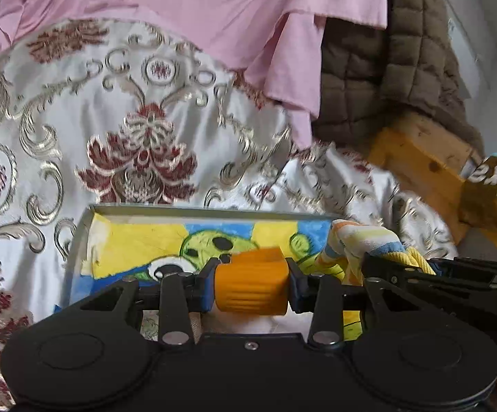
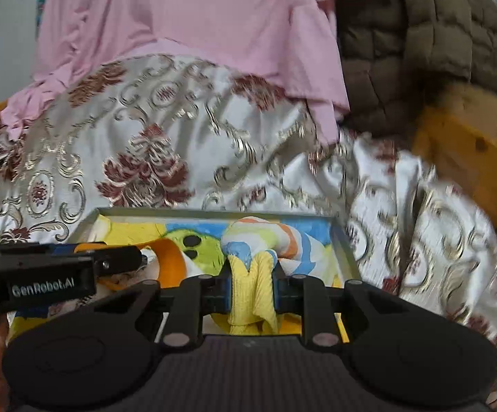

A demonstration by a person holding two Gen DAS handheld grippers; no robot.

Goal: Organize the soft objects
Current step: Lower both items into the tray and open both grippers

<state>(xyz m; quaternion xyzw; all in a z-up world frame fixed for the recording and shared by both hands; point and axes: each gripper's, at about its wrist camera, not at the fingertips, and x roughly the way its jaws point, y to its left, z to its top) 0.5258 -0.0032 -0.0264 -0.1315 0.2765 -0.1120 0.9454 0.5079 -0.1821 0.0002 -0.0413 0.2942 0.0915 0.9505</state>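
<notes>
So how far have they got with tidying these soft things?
Midway, it seems. A striped cloth already lies in the grey tray. In hand: the left gripper is shut on an orange soft piece, the right gripper on a yellow cloth, both over the tray. Left to do: setting both down.

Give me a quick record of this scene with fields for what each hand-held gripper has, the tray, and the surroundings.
left hand-held gripper: shut on orange soft piece
right hand-held gripper: shut on yellow cloth
tray: grey rim, cartoon towel lining it, striped cloth inside
under tray: patterned satin cover
behind: pink sheet, brown quilt
</notes>
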